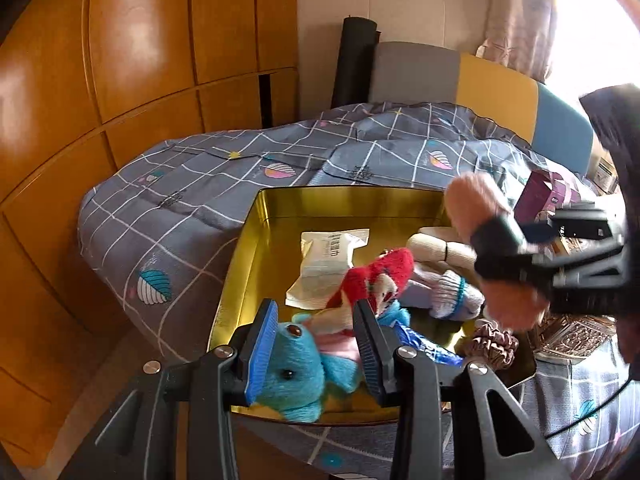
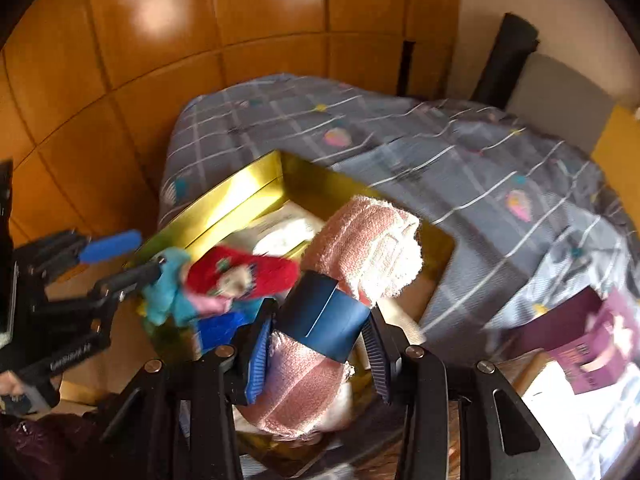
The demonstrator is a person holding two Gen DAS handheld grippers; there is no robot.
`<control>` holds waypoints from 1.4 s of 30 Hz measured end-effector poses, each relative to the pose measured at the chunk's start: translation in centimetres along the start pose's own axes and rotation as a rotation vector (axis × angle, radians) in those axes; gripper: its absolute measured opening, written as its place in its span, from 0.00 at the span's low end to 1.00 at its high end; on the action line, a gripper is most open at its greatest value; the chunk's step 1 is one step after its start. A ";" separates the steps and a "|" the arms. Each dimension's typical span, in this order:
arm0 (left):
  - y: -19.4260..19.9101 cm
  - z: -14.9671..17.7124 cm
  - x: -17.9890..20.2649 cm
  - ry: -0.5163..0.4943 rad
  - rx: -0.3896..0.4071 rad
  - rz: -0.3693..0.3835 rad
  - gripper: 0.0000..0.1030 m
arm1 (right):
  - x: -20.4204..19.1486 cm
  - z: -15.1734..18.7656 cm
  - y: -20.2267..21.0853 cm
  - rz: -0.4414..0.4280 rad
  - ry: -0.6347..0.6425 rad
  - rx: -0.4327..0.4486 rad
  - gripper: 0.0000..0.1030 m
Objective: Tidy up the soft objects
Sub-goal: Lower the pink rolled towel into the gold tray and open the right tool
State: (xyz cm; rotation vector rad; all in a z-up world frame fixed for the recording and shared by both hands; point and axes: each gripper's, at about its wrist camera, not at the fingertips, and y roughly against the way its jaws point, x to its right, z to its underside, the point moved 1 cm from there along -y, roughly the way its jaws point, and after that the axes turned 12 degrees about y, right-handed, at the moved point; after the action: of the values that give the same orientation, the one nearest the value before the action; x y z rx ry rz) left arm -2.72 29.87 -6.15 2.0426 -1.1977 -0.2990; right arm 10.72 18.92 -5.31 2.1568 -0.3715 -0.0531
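An open gold tin (image 1: 256, 232) lies on the bed with soft things inside. My left gripper (image 1: 316, 308) hangs over the tin's near corner, shut on a blue plush toy (image 1: 296, 376) whose head fills the gap between the pads. Beside that toy lies a red-haired plush doll (image 1: 380, 280). My right gripper (image 2: 320, 316) is shut on a rolled pink towel (image 2: 360, 240) at its dark blue band (image 2: 324, 320), above the tin's right side. In the right wrist view the left gripper (image 2: 148, 252) shows at the left with the blue plush (image 2: 168, 292) at its tips.
In the tin lie a white packet (image 1: 328, 256), a cream roll (image 1: 440, 248), a white sock with a teal stripe (image 1: 452, 292) and a brown scrunchie (image 1: 492, 344). A purple box (image 1: 540, 192) and an ornate lid (image 1: 576, 336) sit on the right. Wooden wardrobes stand to the left.
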 end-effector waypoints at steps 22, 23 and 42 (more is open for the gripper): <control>1.0 -0.3 -0.5 0.009 0.040 -0.056 0.39 | -3.7 2.7 -4.5 0.024 -0.073 -0.043 0.41; 1.0 -0.4 -0.5 0.008 0.044 -0.057 0.39 | -3.5 2.6 -4.7 0.034 -0.084 -0.045 0.41; 0.6 0.1 -0.3 0.011 0.028 -0.059 0.42 | -1.7 3.1 -8.2 0.154 -0.208 -0.150 0.42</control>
State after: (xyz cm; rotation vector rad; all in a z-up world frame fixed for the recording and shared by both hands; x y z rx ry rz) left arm -3.33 29.89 -5.83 2.1040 -1.1421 -0.3009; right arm 10.60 21.28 -13.90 1.9733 -0.6330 -0.2133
